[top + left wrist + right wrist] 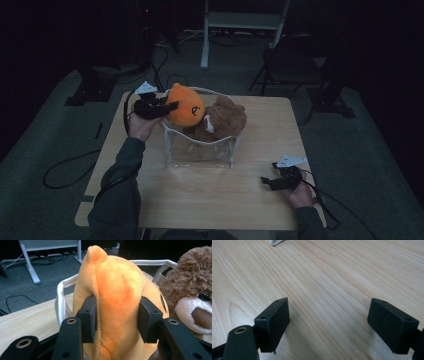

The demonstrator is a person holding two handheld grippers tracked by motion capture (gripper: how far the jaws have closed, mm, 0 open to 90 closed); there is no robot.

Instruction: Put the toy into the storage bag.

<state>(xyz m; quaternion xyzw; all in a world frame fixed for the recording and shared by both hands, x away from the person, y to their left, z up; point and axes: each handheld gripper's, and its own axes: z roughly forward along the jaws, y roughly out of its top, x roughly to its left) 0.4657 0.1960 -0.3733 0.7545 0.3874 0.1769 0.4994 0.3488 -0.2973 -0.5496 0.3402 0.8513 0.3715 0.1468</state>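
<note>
An orange plush toy point(185, 104) with a pointed top is held at the left rim of a clear bag with white trim point(200, 150). My left gripper point(170, 106) is shut on the orange plush toy point(117, 307), its pads point(93, 318) pressing into both sides. A brown teddy bear point(222, 120) lies inside the bag; the teddy bear point(192, 297) appears to the plush's right. My right gripper point(267, 182) rests low over the table's front right, open, with bare wood between its fingers point(274, 322).
The wooden table point(210, 195) has free surface in front of the bag. A folding chair point(292, 62) and a white stand point(240, 22) are on the dark floor behind the table. Cables trail on the floor at the left.
</note>
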